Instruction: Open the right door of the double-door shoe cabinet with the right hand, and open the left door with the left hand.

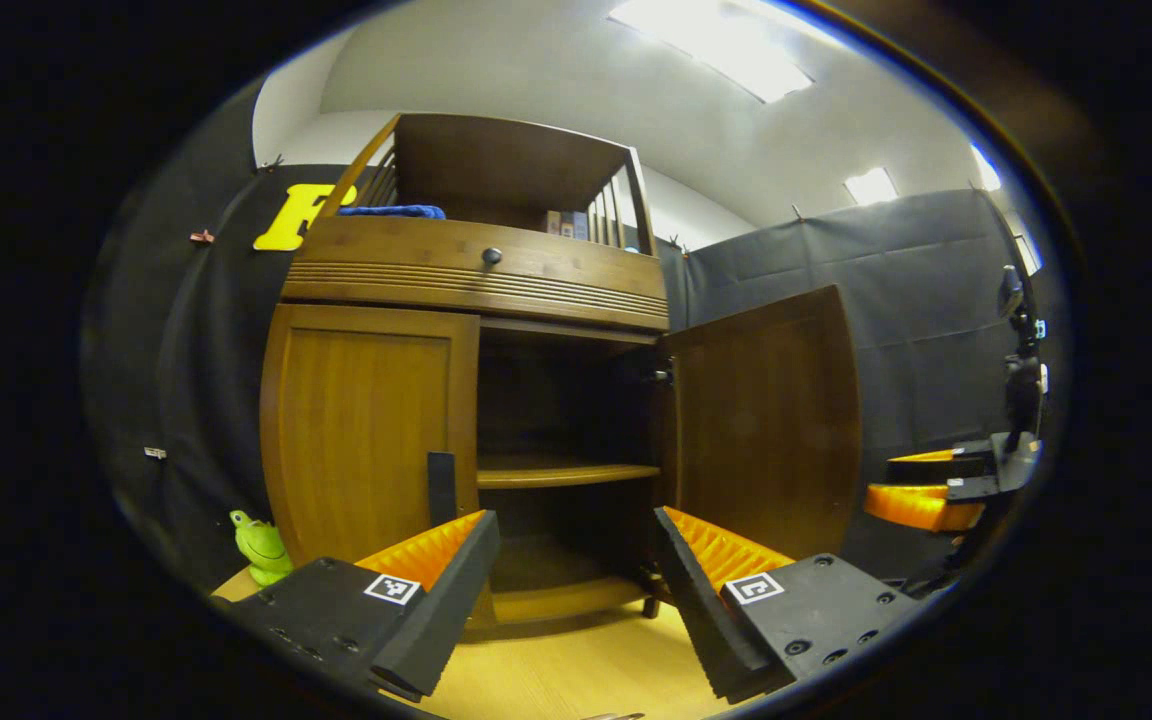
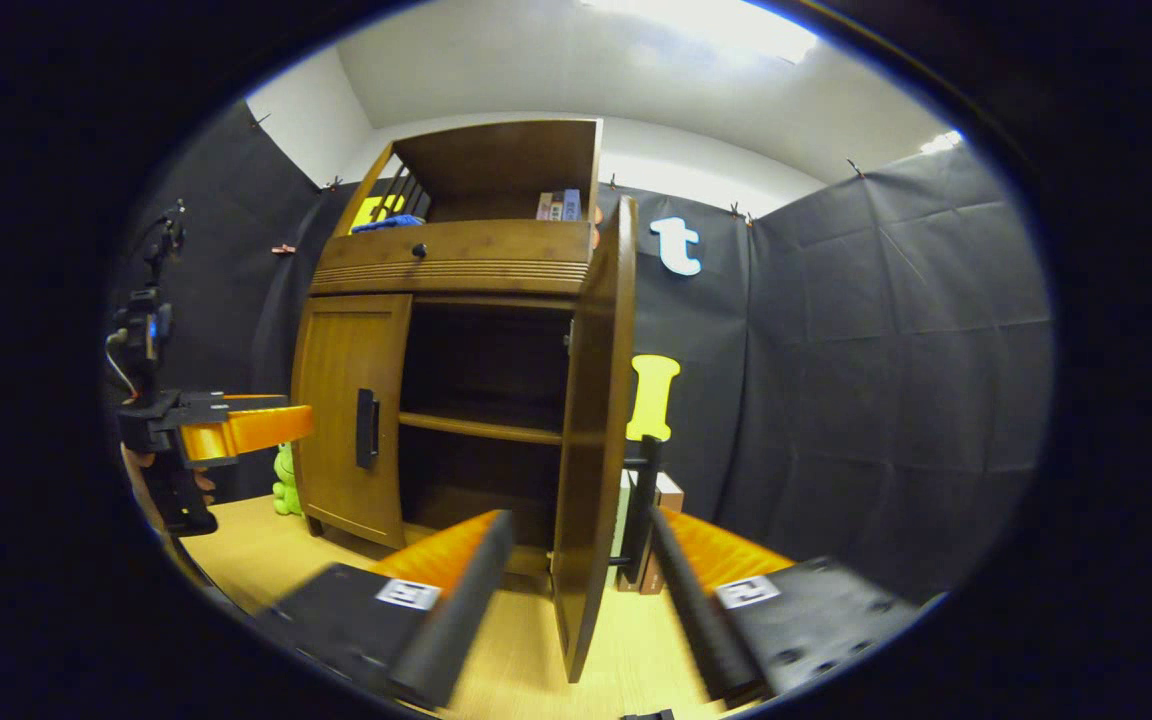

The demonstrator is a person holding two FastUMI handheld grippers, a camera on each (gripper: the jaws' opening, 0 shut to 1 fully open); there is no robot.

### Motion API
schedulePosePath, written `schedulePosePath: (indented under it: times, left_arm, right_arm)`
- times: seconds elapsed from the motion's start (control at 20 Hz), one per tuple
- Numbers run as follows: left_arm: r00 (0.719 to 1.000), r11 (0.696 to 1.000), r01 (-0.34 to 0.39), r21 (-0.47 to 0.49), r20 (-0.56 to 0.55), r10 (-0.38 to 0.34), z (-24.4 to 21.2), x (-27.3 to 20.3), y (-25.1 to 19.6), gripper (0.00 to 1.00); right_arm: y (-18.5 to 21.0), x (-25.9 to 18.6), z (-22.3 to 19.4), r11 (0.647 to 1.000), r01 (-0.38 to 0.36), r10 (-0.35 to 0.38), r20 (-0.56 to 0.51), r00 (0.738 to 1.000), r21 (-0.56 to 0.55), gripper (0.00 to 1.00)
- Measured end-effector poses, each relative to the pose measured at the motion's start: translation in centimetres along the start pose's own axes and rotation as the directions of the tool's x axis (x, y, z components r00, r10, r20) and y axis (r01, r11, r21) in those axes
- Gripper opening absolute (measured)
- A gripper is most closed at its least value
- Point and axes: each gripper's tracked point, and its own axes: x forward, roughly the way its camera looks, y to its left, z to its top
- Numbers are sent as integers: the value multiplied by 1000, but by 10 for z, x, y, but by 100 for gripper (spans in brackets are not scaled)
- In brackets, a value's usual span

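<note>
right door (image 2: 591, 420) swung open, its edge between the wide right claw (image 2: 576, 590). left claw (image 1: 576, 590) wide, facing closed left door (image 1: 366, 430), lined up for handle (image 1: 441, 487).

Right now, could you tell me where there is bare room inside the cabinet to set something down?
The middle shelf and the cabinet floor below it look bare, between the shut left door and the open right door. The top shelf is crowded: blue cloth, books.

Bright ceiling panels (image 1: 711, 45), dark cabinet interior (image 1: 561, 400), heavy fisheye edge warping.
</note>
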Motion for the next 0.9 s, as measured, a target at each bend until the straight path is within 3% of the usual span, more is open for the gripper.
schedulePosePath:
  times: [0.05, 0.15, 0.35, 0.5, 0.9]
  left_arm:
    - [1000, 1000, -24, 13, 3, 24, -3, 9, 9, 95]
    - [998, 997, -68, 45, 3, 68, -12, 29, 27, 95]
    - [997, 996, -78, 35, -7, 78, -34, 66, 40, 95]
    - [988, 986, -156, 64, 25, 155, -37, 93, 67, 94]
    - [974, 975, -219, 36, -43, 221, -80, 153, 118, 88]
  right_arm:
    - [6, 4, 0, 1000, -20, 20, 2, 1000, 6, 95]
    - [19, 3, 2, 997, -67, 67, 9, 998, 26, 97]
    - [34, 8, 1, 991, -128, 127, 21, 992, 44, 97]
    - [44, 17, -7, 984, -175, 175, 22, 984, 37, 99]
    - [37, 33, -7, 989, -146, 146, 77, 986, 6, 97]
